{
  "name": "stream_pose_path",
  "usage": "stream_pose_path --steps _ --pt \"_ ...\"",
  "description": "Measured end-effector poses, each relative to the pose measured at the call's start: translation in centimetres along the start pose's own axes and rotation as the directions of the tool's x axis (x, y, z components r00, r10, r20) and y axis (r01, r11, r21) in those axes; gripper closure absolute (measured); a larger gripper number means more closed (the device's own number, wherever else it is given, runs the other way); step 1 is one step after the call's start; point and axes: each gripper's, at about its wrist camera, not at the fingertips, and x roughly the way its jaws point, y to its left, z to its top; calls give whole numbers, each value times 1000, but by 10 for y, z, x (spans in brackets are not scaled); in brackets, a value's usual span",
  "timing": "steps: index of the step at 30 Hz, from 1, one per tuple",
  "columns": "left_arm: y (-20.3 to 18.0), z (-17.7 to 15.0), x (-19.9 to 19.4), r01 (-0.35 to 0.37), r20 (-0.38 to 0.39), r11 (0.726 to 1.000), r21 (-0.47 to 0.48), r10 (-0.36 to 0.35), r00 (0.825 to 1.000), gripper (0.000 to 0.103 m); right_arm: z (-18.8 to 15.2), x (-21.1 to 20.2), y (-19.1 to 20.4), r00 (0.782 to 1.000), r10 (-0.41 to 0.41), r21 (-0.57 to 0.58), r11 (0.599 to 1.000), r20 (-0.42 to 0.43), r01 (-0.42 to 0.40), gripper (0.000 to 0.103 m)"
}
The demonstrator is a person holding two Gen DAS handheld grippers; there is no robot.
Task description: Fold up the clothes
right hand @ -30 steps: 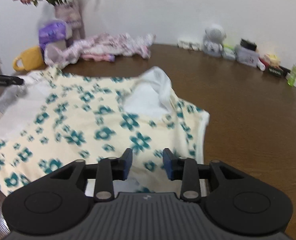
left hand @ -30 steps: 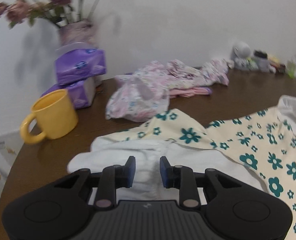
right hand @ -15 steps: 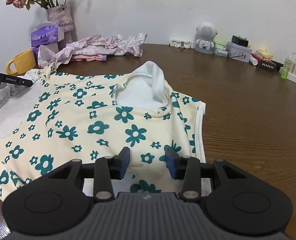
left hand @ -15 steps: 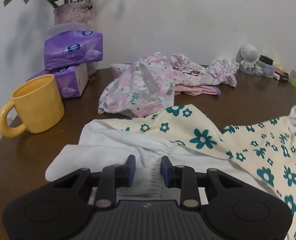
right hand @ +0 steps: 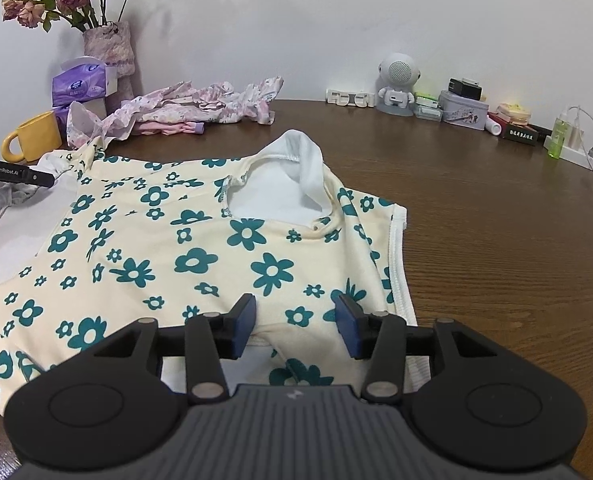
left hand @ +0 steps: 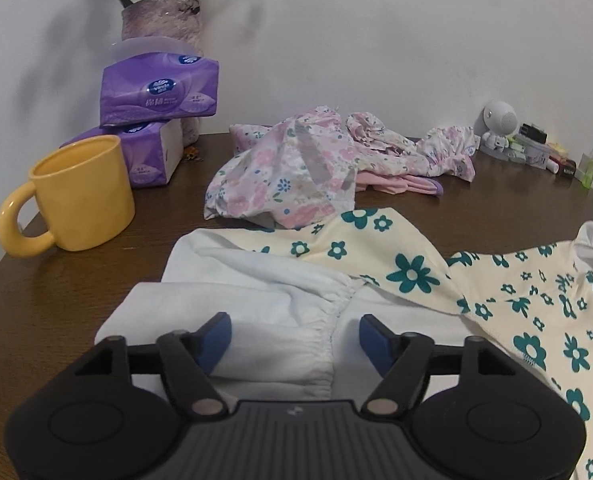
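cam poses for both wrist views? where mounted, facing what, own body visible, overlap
Left wrist: on the left tongs, looking forward over the white sleeve toward the yellow mug and wall; only its own open fingers show.
Right wrist: on the right tongs, looking across the floral top to the far table edge; own open fingers, plus the left tongs at left.
Shared: floral top, mug, pink clothes pile, tissue packs.

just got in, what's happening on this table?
A person with a gripper in each hand is folding a cream top with teal flowers spread on the brown table. The left gripper is open over the white sleeve end; the right gripper is open over the hem. Neither is holding fabric. A crumpled pink floral garment waits behind.
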Motion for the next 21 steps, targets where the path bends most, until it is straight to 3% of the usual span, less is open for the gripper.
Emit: stream_pose_path --steps 4,8,13,17,21 --pt "0 0 -5 -24 13 1000 -8 24 1000 28 -2 1 4 1000 -2 2 1000 15 2 48" --pt "13 4 -39 -50 96 996 -69 56 994 28 -2 -1 8 1000 -15 14 1000 23 15 44" --pt "17 -10 -95 -72 157 990 -125 91 983 16 0 -22 16 997 -28 34 999 73 25 22" --pt "4 -42 -127 -61 132 990 -128 78 988 16 6 -43 22 993 -37 36 999 114 33 3" --pt "-16 -62 -140 -60 108 988 -143 76 991 15 5 -48 27 994 16 81 996 104 -24 1"
